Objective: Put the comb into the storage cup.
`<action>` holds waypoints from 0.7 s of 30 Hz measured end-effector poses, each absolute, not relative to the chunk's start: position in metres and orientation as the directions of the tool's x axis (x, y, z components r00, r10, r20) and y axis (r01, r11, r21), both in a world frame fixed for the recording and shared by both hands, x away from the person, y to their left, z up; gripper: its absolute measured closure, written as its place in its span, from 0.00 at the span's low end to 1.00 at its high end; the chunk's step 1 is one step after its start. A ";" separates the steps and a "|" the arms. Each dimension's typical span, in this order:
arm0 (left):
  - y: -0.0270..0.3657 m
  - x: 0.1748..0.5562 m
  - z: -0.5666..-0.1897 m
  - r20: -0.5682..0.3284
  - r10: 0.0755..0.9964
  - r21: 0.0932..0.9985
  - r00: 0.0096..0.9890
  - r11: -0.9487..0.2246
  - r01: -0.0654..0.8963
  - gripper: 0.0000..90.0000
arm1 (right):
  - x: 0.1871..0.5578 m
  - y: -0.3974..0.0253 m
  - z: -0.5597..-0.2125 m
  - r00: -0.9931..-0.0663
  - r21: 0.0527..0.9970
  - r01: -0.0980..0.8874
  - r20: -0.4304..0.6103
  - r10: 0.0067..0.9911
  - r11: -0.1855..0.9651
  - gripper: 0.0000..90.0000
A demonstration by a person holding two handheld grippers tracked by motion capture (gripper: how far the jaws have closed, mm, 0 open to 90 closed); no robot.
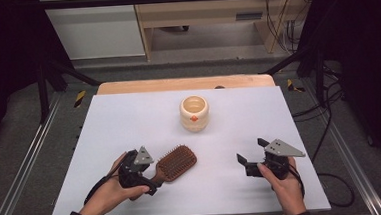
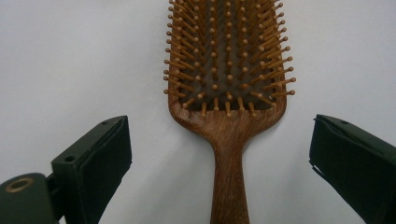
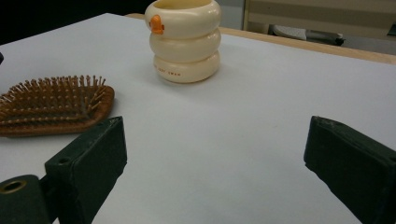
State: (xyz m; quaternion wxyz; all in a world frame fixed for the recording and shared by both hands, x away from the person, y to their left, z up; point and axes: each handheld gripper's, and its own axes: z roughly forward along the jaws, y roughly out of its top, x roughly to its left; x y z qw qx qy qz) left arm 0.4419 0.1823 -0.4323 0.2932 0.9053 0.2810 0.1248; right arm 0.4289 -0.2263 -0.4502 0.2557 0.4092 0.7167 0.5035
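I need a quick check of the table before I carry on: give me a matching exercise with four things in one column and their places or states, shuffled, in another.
Things:
1. hairbrush
2. cup
3. left gripper
4. right gripper

Places or states:
A. open above bare table, holding nothing
B. upright at the middle far side of the table
C. lying bristles up, handle towards the person
D. open, jaws either side of a wooden handle

Pairs: 1-C, 2-B, 3-D, 4-A
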 end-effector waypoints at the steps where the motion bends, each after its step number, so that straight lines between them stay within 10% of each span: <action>1: 0.182 0.442 -0.433 0.060 0.582 0.597 0.811 -0.672 0.438 0.06 | 0.429 -0.226 -0.450 -0.535 0.931 0.329 0.046 0.844 0.158 0.07; 21: 0.180 0.451 -0.442 0.031 0.589 0.541 0.808 -0.690 0.482 0.18 | 0.429 -0.226 -0.450 -0.538 0.930 0.333 0.050 0.842 0.157 0.07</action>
